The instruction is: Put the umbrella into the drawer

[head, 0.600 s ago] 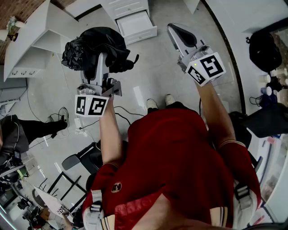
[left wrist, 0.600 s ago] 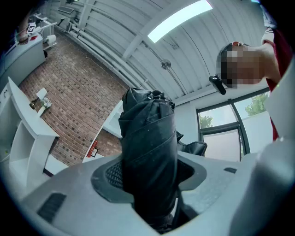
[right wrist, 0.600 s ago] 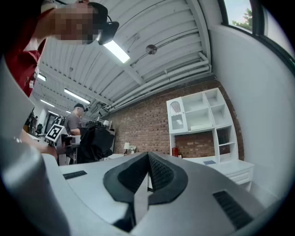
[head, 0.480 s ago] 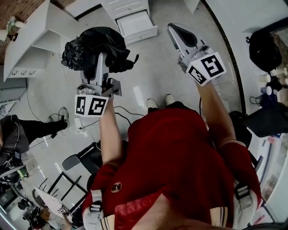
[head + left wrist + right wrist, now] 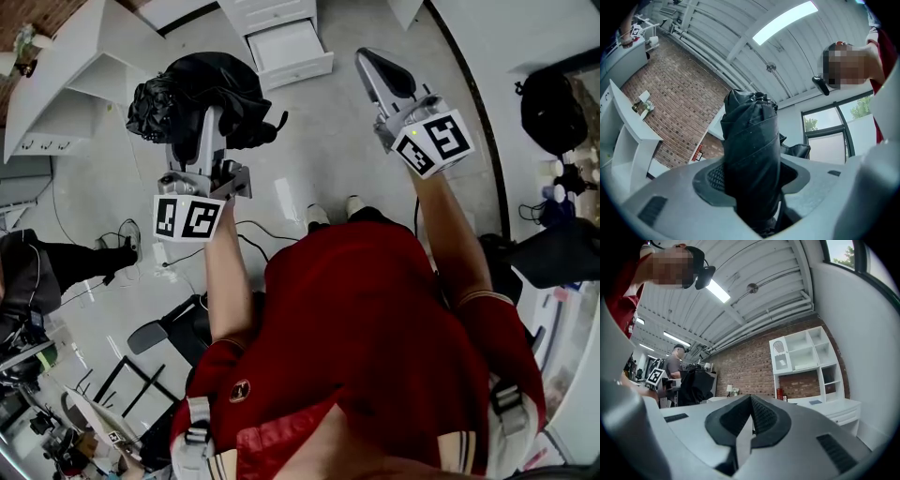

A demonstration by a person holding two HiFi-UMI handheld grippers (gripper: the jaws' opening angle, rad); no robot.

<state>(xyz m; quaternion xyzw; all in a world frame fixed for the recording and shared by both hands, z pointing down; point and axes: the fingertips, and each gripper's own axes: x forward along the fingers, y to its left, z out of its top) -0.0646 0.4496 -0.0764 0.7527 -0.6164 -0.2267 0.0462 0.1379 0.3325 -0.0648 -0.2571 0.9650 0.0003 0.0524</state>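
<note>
Change: hardly anything has moved since the earlier frames; the head view has slid slightly, so the drawer sits a little further right in it, and both claws keep their poses.
Left claw: its jaws stand wide apart but are clamped on the folded black umbrella, with the pads pressing its sides in the left gripper view.
Umbrella: held in the air over the floor, its crumpled black canopy bunched past the left claw's tips and its wrapped body running up between the jaws; it is outside the drawer, to the left of it in the head view.
Right claw: the jaws are closed tip to tip, with nothing between them; it is held out level to the right of the drawer.
Drawer: white, pulled open from a white cabinet, its inside showing pale and bare.
Floor: pale and glossy, below both claws.
Person: red shirt, both arms stretched forward.
Surroundings: a white shelf unit stands against a brick wall.
</note>
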